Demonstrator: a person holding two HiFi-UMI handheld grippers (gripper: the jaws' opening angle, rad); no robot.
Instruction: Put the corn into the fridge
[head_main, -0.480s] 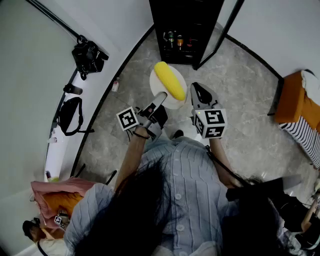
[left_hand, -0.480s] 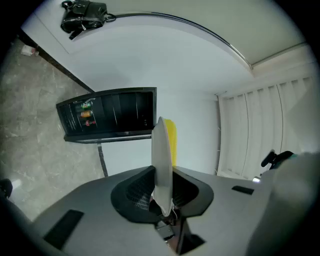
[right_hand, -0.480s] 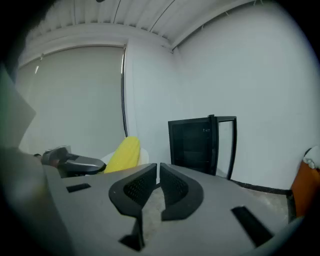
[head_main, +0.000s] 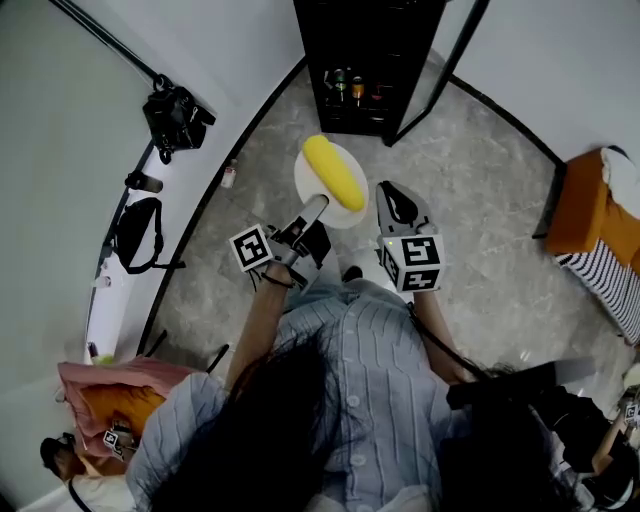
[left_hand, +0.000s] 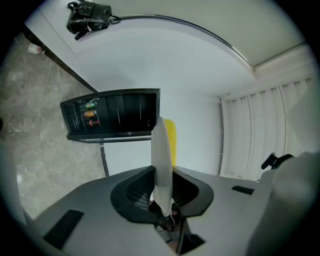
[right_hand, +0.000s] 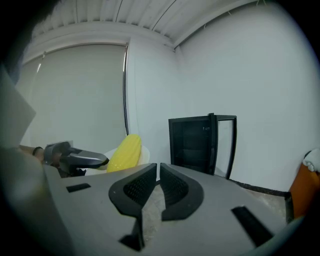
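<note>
The corn (head_main: 334, 172) lies on a white plate (head_main: 305, 178) held out in front of you above the floor (head_main: 480, 180), a little short of the open black fridge (head_main: 370, 50). Your left gripper (head_main: 318, 207) is clamped on the plate's near rim. Your right gripper (head_main: 392, 192), just beside the plate, is closed on nothing.

Pale blue shirt, dark hair, twin grey grippers

There's the ribbed, buttoned shirt (head_main: 370, 370), long dark hair (head_main: 285, 430) spilling over it. The left gripper (head_main: 318, 206) and right gripper (head_main: 391, 192) are grey with black ribbed pads (right_hand: 136, 188). A white marker cube (head_main: 253, 247) sits behind each, a dark wristband (head_main: 277, 281) behind the left, a black cable (head_main: 441, 337) trailing from the right.
</note>
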